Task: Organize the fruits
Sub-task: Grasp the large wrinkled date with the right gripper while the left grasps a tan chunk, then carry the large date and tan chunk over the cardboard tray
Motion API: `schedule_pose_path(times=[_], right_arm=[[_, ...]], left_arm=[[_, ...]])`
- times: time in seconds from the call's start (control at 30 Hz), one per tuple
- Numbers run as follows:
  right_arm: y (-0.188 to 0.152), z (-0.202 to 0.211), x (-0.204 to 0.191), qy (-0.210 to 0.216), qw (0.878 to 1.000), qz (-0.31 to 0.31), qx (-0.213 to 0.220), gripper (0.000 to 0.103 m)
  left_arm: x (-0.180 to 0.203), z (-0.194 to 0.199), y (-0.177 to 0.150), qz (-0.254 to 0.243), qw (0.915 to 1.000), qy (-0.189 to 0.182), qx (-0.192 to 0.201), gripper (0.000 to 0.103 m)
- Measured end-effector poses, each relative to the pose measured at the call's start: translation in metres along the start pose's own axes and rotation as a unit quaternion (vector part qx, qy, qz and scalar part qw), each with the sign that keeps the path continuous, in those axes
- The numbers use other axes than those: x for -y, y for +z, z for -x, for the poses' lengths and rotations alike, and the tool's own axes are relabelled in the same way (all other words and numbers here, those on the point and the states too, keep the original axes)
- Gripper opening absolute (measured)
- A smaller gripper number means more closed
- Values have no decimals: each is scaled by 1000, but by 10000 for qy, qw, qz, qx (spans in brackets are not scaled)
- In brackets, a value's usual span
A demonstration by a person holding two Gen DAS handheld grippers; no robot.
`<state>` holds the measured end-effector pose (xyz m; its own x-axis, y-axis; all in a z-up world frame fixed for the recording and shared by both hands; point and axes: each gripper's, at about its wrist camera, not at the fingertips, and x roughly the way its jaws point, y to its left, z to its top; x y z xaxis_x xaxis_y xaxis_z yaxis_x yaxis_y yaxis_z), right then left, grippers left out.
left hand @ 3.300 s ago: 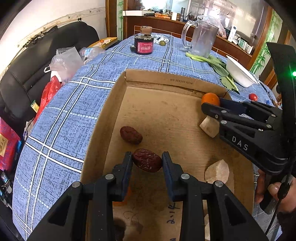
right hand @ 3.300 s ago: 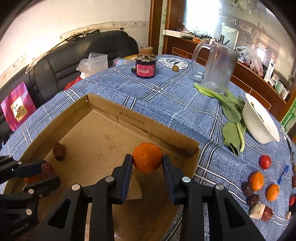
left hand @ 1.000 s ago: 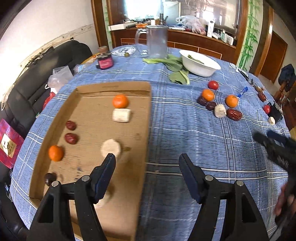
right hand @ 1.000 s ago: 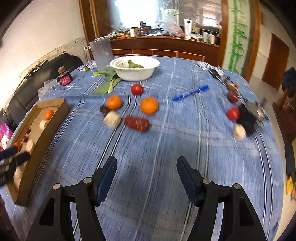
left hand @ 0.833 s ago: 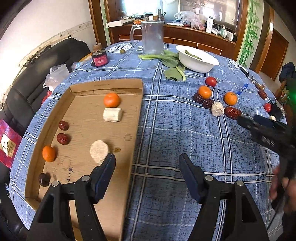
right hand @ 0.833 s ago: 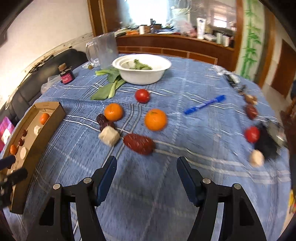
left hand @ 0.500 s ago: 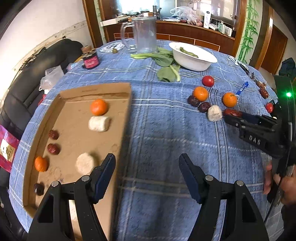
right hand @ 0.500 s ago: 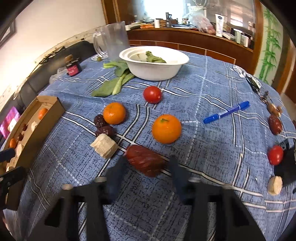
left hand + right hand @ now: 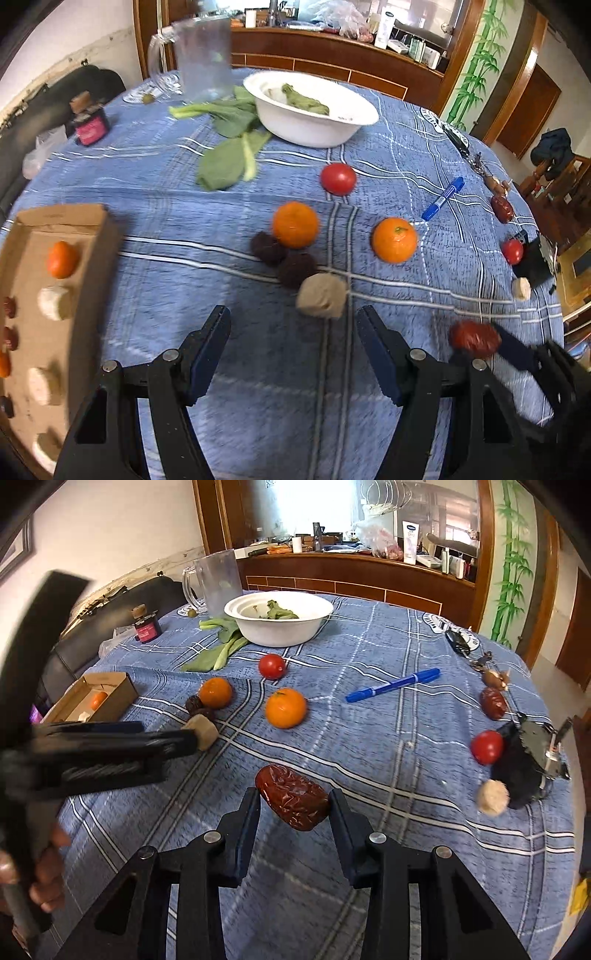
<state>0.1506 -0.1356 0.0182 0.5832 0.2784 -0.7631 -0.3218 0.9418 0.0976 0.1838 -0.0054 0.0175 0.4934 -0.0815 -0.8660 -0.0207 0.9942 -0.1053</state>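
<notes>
Now the right hand-held gripper (image 9: 293, 805) is clamped on a wrinkled red date (image 9: 291, 797) just above the blue checked bench (image 9: 369, 738). Meanwhile the left hand-held gripper (image 9: 293, 332) hangs wide apart and empty near a pale chunk (image 9: 321, 295), with the cardboard tray (image 9: 92, 236) off to its left.

In the right wrist view, a date (image 9: 291, 802) sat low in the middle of the frame on the table (image 9: 388, 738). Above it lay an orange (image 9: 286, 707), with a tomato (image 9: 272, 666) higher still and a bowl (image 9: 279, 623) behind that. A pen (image 9: 392, 685) lay to the right, a cardboard tray (image 9: 110, 694) at far left.
</notes>
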Motion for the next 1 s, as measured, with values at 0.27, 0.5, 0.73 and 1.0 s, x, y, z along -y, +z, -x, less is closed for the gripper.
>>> schedule_pose_path(times=[0.27,0.5,0.73,1.0], right_arm=[[-5,4,11,59,9998,-197,3,41],[-14,10,9,-53,9995,-294,35,41],[-30,33,-2,-195,9988,-402,185,41],[-52,62,-32,-425,9982,-306,297,41]], left_arm=[[5,-12,3,-67,9997,-182,128,28],[-5,12,-20,-165,9989,-403,186,27],[-18,54,-61,-416,9980,-386,279,28],[-38,94,-110,-553,9973,-268,408,28]])
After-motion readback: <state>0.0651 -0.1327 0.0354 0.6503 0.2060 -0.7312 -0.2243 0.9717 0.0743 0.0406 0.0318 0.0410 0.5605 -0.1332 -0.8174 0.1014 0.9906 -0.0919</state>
